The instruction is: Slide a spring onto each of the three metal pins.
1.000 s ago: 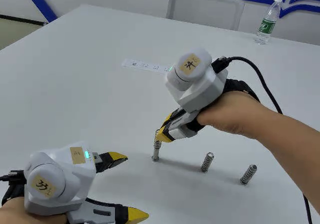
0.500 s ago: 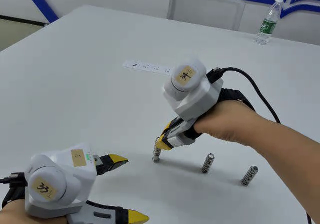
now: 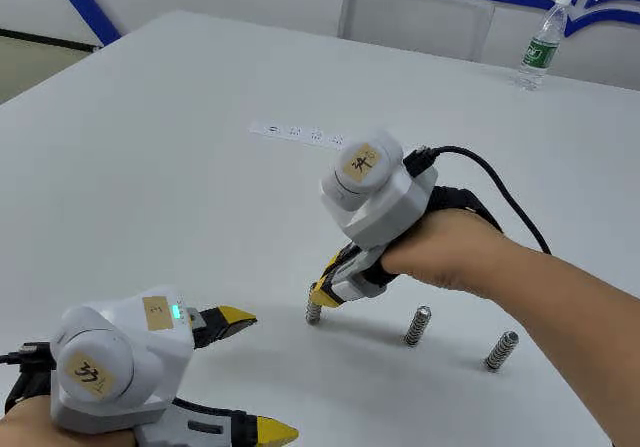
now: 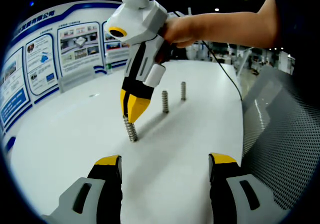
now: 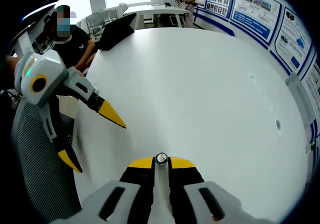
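Observation:
Three short metal pins stand in a row on the white table (image 3: 150,177), each with a spring around it: the left spring (image 3: 314,312), the middle spring (image 3: 417,325) and the right spring (image 3: 499,350). My right gripper (image 3: 322,297) points steeply down, shut on the top of the left spring; the pin's tip (image 5: 161,158) shows between its yellow fingertips. In the left gripper view the right gripper (image 4: 132,111) pinches that spring (image 4: 131,130) from above. My left gripper (image 3: 255,373) rests low at the near left, open and holding nothing, aimed toward the pins.
A white power strip (image 3: 297,133) lies further back on the table. A water bottle (image 3: 543,44) stands at the far right edge, with a chair back (image 3: 410,17) behind the table. A seated person (image 5: 67,38) and a laptop (image 5: 117,31) are at one end.
My right gripper has come down along the left pin, and the spring under its tips now sits lower and shorter. The left gripper has stayed put.

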`<state>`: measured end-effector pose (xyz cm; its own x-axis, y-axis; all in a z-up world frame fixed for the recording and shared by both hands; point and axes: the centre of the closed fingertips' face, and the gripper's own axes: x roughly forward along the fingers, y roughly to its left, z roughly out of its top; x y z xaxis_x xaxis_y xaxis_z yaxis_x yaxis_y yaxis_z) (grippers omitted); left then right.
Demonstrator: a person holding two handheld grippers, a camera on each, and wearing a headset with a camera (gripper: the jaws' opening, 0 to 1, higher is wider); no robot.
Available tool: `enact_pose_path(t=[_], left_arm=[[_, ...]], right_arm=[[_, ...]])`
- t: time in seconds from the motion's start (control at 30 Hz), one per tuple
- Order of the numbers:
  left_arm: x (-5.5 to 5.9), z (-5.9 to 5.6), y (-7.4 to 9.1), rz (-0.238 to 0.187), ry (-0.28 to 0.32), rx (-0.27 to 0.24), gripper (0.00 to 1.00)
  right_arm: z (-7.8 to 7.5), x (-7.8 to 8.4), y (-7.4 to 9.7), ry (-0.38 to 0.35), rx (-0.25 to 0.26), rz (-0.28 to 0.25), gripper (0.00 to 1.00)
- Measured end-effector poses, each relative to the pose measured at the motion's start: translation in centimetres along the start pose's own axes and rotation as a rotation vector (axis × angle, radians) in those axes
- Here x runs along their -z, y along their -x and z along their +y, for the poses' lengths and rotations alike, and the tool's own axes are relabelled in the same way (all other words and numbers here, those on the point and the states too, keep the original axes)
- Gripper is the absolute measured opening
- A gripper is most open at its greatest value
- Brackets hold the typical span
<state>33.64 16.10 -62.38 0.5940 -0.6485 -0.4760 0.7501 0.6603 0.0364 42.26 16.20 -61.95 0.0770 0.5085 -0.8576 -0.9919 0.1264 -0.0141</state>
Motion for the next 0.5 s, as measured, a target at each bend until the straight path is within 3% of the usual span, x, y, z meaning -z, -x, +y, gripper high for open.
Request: enact_pose_path(t=[0.5], left_arm=[[-0.04, 0.23, -0.14, -0.002, 0.004, 0.000, 0.72]], right_arm=[[0.10, 0.25, -0.41, -0.004, -0.011, -0.002, 0.13]])
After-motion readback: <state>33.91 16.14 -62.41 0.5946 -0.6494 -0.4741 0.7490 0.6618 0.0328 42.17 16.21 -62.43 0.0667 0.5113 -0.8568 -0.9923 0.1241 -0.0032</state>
